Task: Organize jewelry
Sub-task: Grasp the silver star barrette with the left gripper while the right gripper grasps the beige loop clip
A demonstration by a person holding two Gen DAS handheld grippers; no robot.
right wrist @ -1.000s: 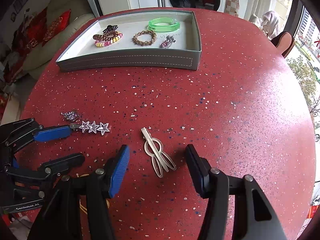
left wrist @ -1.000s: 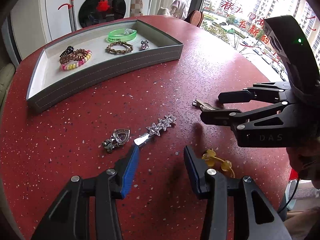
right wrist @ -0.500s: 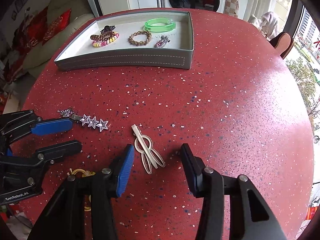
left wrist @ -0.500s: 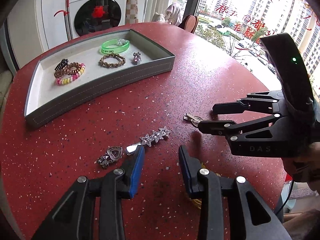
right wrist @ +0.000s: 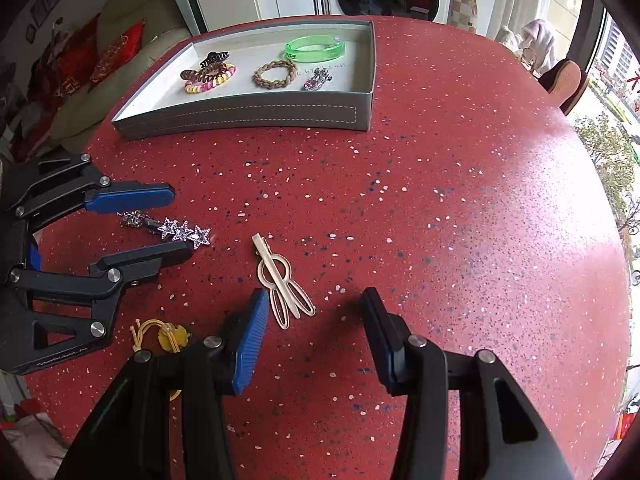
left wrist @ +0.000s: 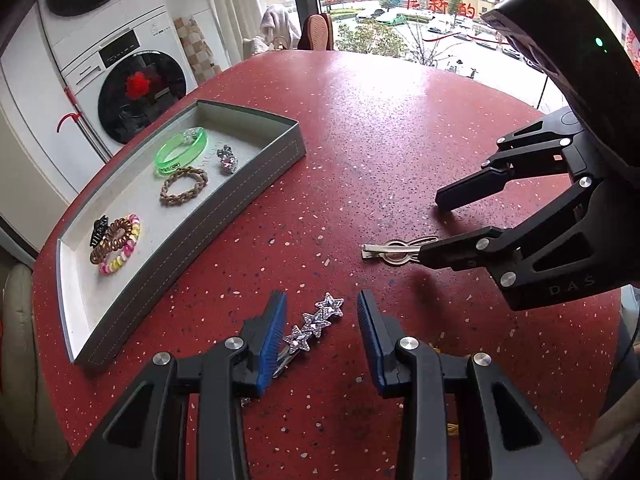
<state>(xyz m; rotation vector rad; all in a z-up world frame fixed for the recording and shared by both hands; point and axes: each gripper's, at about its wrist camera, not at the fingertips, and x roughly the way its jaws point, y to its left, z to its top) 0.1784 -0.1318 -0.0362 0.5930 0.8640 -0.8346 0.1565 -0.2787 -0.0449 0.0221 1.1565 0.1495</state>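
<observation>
A silver star hair clip (left wrist: 314,324) lies on the red table between the open fingers of my left gripper (left wrist: 322,334), close to the left pad; it also shows in the right wrist view (right wrist: 182,231). A pale rabbit-shaped hair clip (right wrist: 282,280) lies just ahead of my open right gripper (right wrist: 316,332), nearer its left finger; it shows in the left wrist view (left wrist: 394,249) too. A grey curved tray (right wrist: 256,114) holds a green bangle (right wrist: 315,48), a braided bracelet (right wrist: 275,74), a coil hair tie (right wrist: 208,76) and a small brooch (right wrist: 317,79).
A yellow elastic hair tie (right wrist: 168,334) lies by the right gripper's left finger. A heart pendant (right wrist: 134,219) sits at the star clip's tail. A washing machine (left wrist: 136,96) and a window stand beyond the table's far edge.
My left gripper has swung around and moved forward so the star clip now lies between its fingers. My right gripper has closed in on the rabbit clip.
</observation>
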